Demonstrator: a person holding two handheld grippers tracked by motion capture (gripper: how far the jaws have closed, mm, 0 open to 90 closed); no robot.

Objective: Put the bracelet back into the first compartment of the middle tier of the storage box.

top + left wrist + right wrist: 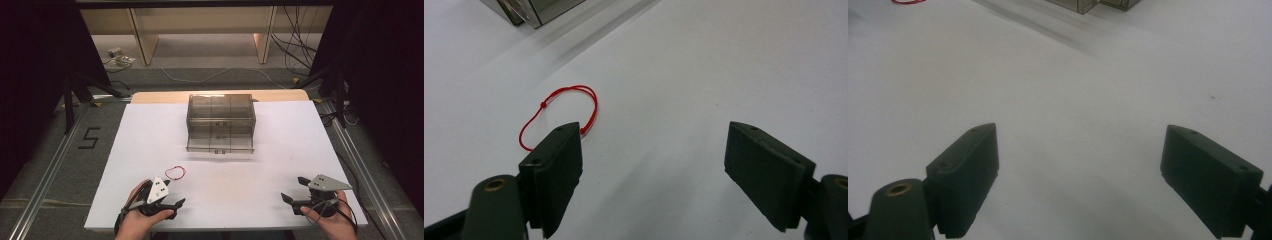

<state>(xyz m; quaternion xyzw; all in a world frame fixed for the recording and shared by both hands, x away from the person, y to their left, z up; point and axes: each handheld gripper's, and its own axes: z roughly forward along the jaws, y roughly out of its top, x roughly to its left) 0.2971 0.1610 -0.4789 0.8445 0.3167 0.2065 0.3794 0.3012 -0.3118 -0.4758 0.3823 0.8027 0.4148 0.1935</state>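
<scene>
The left gripper (654, 172) is seen with its two black jaws spread wide apart, nothing held between them, above a white table surface (704, 75). A red string loop (560, 116), bearing a small red bead on its upper left side, is laid flat on the surface just beyond the left-hand jaw, whose tip hides part of the loop. A corner of a clear plastic box (531, 9) is seen at the upper left edge.

Tabletop (150, 130): plain white, tan wood edge at far side. Drawer box (220, 122): smoky translucent grey-brown. String loop (175, 173): bright red. Left gripper (172, 194), right gripper (294, 188): black jaws, pale grey top plates.
</scene>
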